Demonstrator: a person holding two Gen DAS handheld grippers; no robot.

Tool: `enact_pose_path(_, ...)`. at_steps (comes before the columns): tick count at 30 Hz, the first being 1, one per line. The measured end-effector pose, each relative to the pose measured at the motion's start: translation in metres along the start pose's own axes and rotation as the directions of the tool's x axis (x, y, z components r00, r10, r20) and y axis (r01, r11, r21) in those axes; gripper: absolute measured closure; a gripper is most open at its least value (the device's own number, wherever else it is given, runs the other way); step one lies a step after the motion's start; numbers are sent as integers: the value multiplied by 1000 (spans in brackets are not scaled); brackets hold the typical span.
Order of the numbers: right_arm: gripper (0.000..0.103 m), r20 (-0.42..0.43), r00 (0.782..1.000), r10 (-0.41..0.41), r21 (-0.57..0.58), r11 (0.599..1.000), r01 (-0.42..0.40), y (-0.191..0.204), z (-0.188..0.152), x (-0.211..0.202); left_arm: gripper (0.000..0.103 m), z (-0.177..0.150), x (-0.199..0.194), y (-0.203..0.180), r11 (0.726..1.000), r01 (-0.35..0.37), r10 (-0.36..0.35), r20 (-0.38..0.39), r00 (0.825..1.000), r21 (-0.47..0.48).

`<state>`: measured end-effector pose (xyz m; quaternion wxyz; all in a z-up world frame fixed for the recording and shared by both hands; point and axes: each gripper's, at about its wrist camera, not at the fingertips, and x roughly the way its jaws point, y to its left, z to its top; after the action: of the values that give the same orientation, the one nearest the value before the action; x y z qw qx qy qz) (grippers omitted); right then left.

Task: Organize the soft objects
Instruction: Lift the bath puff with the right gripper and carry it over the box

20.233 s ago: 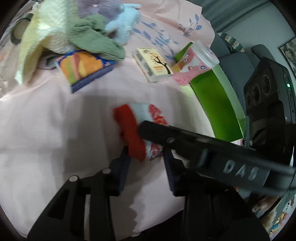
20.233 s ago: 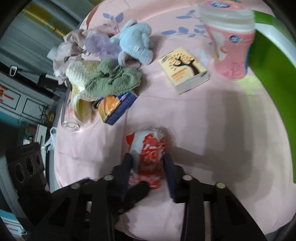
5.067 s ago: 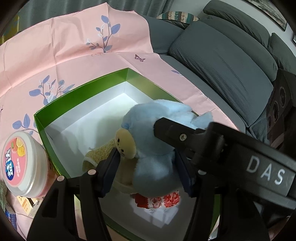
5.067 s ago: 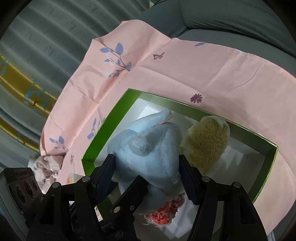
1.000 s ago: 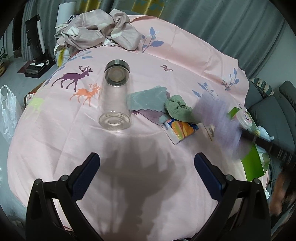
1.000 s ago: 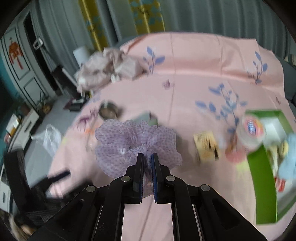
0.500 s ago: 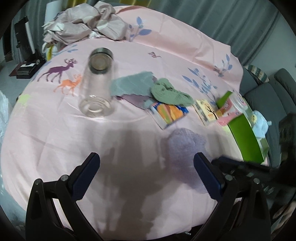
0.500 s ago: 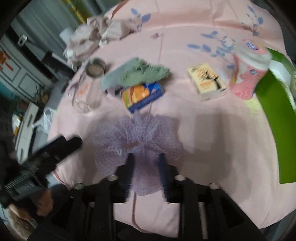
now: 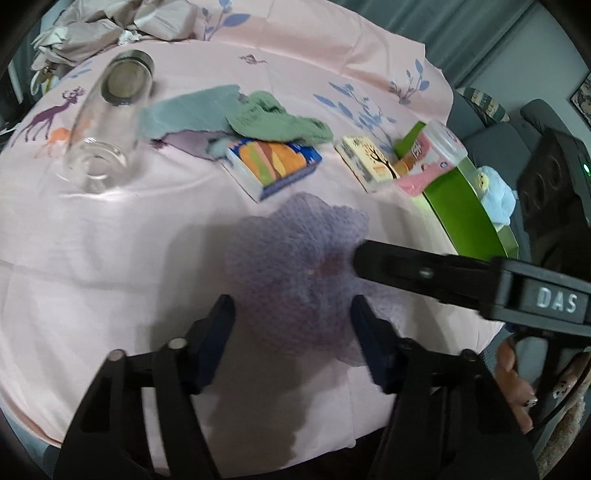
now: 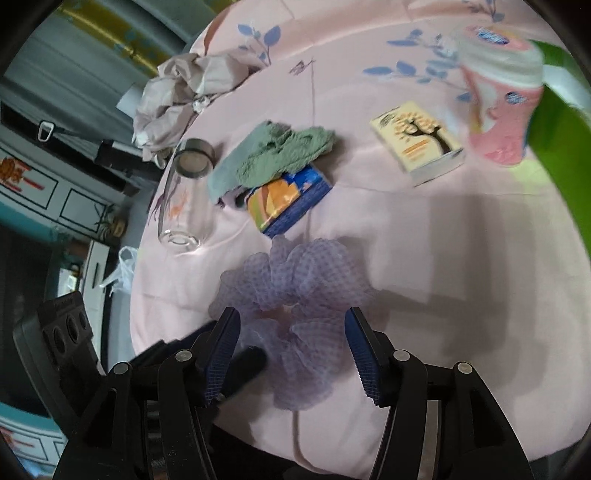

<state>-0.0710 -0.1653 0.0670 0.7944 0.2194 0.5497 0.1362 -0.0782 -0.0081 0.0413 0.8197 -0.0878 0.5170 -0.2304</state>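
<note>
A lilac mesh puff [image 9: 295,251] lies on the pink tablecloth [image 9: 110,258] near the front edge. My left gripper [image 9: 291,310] straddles its near side with jaws closing; the pads stand at its edges and do not squeeze it. In the right wrist view my right gripper [image 10: 291,321] hangs over the puff [image 10: 303,273] with jaws opening and the pads off the mesh. One right finger [image 9: 406,266] reaches in over the puff. The green box [image 9: 461,206] at the right holds a blue plush toy [image 9: 495,195]. A green cloth [image 9: 273,118] and a teal cloth [image 9: 192,110] lie behind.
A glass jar [image 9: 107,125] lies on its side at the left. Beyond the puff are a colourful packet [image 9: 273,166], a cream tissue pack [image 9: 369,166] and a pink tub [image 9: 432,155] beside the box. Crumpled beige fabric [image 9: 110,22] sits at the far edge.
The right gripper brought the puff down onto the cloth and opened off it. The left gripper moved in over the puff and its jaws narrowed around it.
</note>
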Motion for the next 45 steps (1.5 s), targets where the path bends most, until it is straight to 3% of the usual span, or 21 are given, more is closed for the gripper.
enact_pose_path(10,43,-55,998,-33,29,999,35,-6,2,31,75,-2,17,-2,1000,25,-25,-26,999,7)
enact_pose_path(14,45,-55,998,-23,-7,1000,22,2,-1,35,80,-1,21,-10,999,30,-29,-20,999,29)
enact_pose_path(19,67,-47,999,-22,-42,999,20,8,-6,37,81,-3,22,-17,998,32,-31,-21,999,46)
enact_pose_path(26,68,1,1000,-1,-35,999,1,6,-7,20,82,1,11,-31,995,49,-50,10,999,84)
enact_pose_path(36,68,174,984,-32,-43,998,40,11,-1,-42,82,26,-14,-82,970,91,-116,101,988,224)
enact_pose_path(41,68,302,952,-58,-28,997,70,3,9,-86,82,46,-26,-117,942,119,-172,146,974,315)
enact_pose_path(45,68,402,912,-78,4,997,83,-13,23,-124,82,67,-27,-153,909,130,-215,179,960,395)
